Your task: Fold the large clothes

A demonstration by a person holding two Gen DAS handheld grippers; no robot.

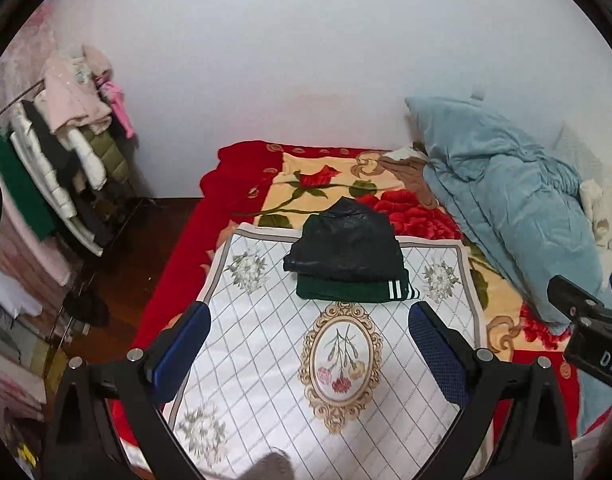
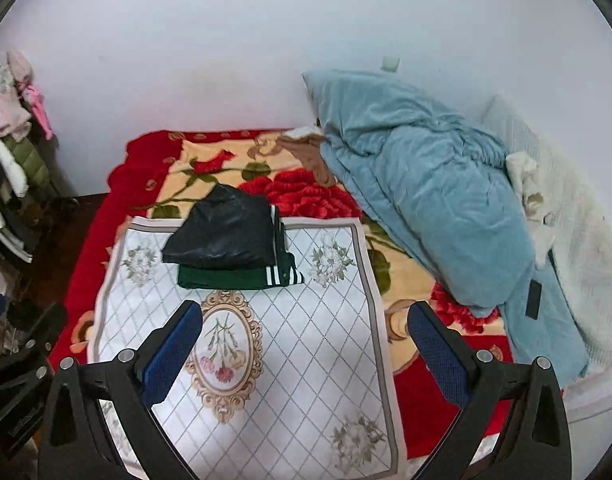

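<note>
Left wrist view: the left gripper (image 1: 309, 344) hovers above the bed with its blue-padded fingers (image 1: 186, 344) spread wide and nothing between them. Beneath it lies a white quilted mat (image 1: 266, 380) printed with a diamond grid and an oval floral medallion, spread over a red floral blanket (image 1: 234, 172). At the far end of the mat sits the folded stack: a black garment (image 1: 346, 242) lies on top of a dark green garment (image 1: 346, 290) whose white-striped edge shows at the right. The stack is well apart from the fingertips. A light blue duvet (image 1: 506, 208) is bunched along the right side of the bed against the white wall. A rack of hanging clothes (image 1: 62, 152) stands at the left, beside the bed. Part of the right gripper (image 1: 590, 332) enters at the right edge; its jaw state cannot be told from this view. Right wrist view: the right gripper (image 2: 306, 340) also hovers over the mat (image 2: 306, 360) with its fingers (image 2: 438, 348) wide apart and empty. The black garment (image 2: 222, 232) rests on the green garment (image 2: 226, 278) at the far left part of the mat, clear of both fingers. The blue duvet (image 2: 434, 208) lies to the right, with a white textured blanket (image 2: 578, 240) beyond it and a small black object (image 2: 533, 299) on the duvet edge. The body of the left gripper (image 2: 18, 372) shows at the lower left edge.
</note>
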